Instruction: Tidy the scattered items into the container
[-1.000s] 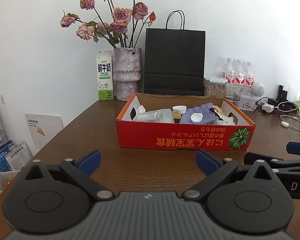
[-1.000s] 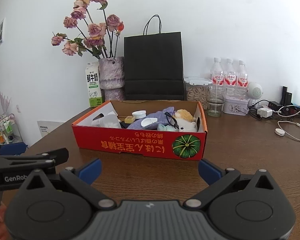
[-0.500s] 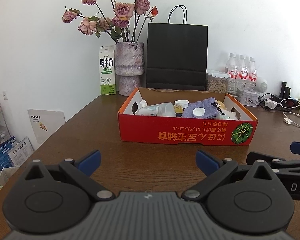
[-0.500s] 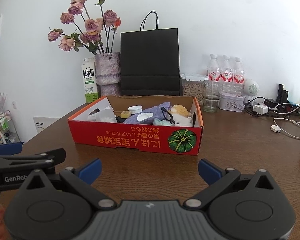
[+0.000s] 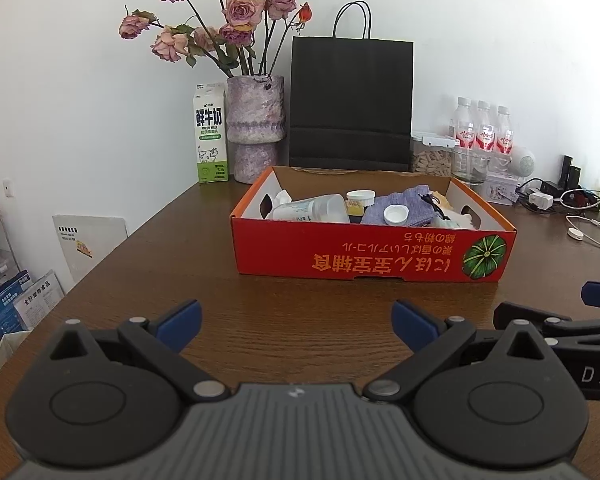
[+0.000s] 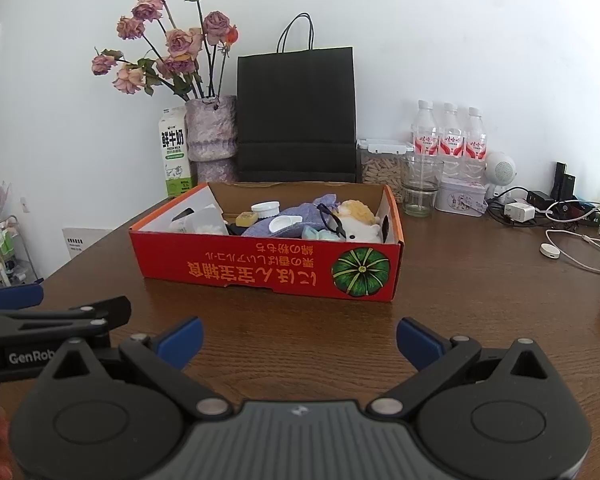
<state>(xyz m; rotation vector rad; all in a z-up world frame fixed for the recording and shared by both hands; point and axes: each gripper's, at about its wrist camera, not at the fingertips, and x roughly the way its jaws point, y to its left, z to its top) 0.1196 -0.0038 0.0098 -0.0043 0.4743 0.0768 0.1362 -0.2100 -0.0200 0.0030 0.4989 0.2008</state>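
Note:
A red cardboard box (image 5: pixel 372 254) (image 6: pixel 260 270) with a pumpkin picture stands on the brown wooden table. Inside lie a clear plastic bottle (image 5: pixel 312 209), a purple cloth pouch (image 5: pixel 400 208), white lids (image 6: pixel 284 223), glasses and a plush toy (image 6: pixel 360 224). My left gripper (image 5: pixel 296 322) is open over bare table, well short of the box. Beside it my right gripper (image 6: pixel 298 338) is also open with nothing between its fingers. Each gripper shows at the edge of the other's view.
Behind the box stand a milk carton (image 5: pixel 210 134), a vase of dried roses (image 5: pixel 254 128), a black paper bag (image 5: pixel 350 104), water bottles (image 5: pixel 484 128) and a glass jar (image 6: pixel 420 190). Chargers and cables (image 6: pixel 572 232) lie at the far right. The table's left edge (image 5: pixel 100 264) drops off.
Both grippers have drawn back from the box and risen slightly, so the box looks smaller and farther. Both stay open.

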